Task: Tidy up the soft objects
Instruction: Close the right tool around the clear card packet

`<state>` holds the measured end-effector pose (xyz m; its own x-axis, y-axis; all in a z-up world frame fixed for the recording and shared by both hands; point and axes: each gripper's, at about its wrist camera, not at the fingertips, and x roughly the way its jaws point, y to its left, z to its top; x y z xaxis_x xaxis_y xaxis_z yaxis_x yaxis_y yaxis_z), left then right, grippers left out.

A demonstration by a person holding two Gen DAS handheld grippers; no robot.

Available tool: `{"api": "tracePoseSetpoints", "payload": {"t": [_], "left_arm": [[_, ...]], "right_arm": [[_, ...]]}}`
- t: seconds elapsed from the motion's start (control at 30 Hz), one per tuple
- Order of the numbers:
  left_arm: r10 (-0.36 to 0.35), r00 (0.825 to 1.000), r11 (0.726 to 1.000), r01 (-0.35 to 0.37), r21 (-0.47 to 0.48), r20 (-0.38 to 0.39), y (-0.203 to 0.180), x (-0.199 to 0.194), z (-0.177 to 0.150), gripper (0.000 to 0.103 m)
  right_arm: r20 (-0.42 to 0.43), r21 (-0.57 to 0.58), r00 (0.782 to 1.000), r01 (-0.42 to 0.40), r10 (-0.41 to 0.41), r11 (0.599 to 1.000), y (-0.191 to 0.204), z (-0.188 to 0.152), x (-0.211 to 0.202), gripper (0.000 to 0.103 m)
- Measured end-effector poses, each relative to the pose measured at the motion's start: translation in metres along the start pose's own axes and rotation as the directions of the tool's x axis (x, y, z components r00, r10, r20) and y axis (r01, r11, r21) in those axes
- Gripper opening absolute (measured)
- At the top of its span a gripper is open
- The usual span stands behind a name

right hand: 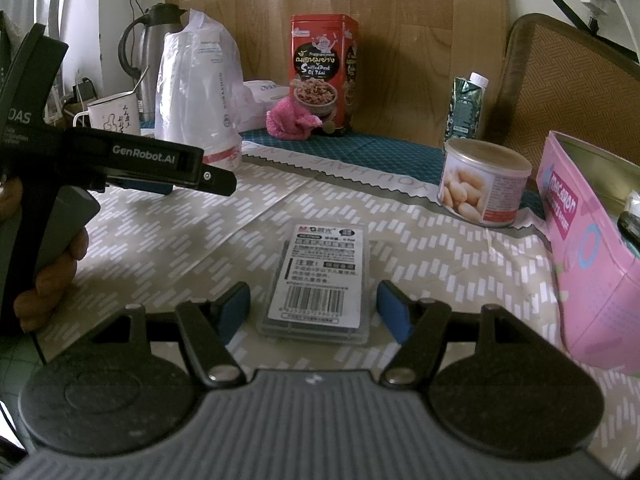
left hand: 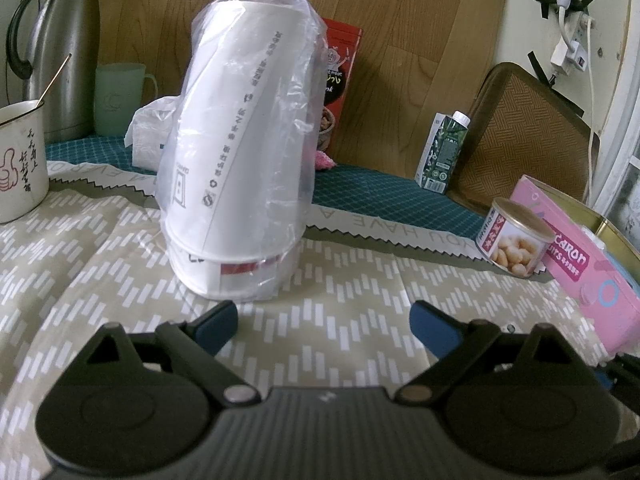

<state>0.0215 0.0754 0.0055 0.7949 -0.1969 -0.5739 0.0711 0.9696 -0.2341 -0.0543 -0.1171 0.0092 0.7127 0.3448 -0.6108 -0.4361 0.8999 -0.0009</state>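
From the left wrist, the left gripper hangs with jaws wide apart and empty, aimed at the stack of white paper cups in a clear plastic bag standing just ahead on the patterned worktop, likely lined up for a grasp. From the right wrist, the right gripper straddles a flat clear plastic box with a barcode label, jaws open, pads not touching; a fluffy pink cloth sits far back.

Black gripper, blue pads, "GenRobot.AI" lettering

L claw: open, angled down | R claw: open, angled down
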Motion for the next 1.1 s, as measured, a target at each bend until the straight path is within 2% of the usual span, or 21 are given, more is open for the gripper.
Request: {"api": "tracePoseSetpoints", "payload": {"t": [0.27,0.37,0.53,0.7,0.93,1.1], "left_arm": [[0.001,1.000,1.000,-0.001,0.000,-0.006,0.000,0.000,0.000,0.097],[-0.002,1.000,1.000,0.002,0.003,-0.014,-0.001,0.000,0.000,0.101],[0.016,0.999,0.999,-0.015,0.029,-0.034,-0.005,0.003,0.000,0.103],[0.029,0.999,0.999,-0.027,0.042,-0.044,-0.008,0.004,0.000,0.103],[0.023,0.999,1.000,-0.023,0.001,-0.046,-0.007,-0.009,-0.005,0.102],[-0.004,0.996,0.997,-0.003,-0.075,-0.092,-0.006,-0.020,-0.005,0.102]], "right_arm": [[-0.003,0.008,1.000,0.002,-0.002,1.000,-0.001,-0.003,-0.004,0.072],[0.009,0.002,1.000,0.006,-0.006,1.000,0.002,-0.005,-0.008,0.061],[0.009,0.017,1.000,0.004,-0.004,1.000,0.003,-0.008,-0.013,0.061],[0.009,0.076,0.999,-0.035,0.035,0.996,0.000,-0.011,-0.020,0.061],[0.020,0.119,0.997,-0.079,0.077,0.990,0.000,-0.018,-0.031,0.061],[0.034,0.151,0.995,-0.103,0.098,0.983,-0.005,-0.021,-0.034,0.061]]}}
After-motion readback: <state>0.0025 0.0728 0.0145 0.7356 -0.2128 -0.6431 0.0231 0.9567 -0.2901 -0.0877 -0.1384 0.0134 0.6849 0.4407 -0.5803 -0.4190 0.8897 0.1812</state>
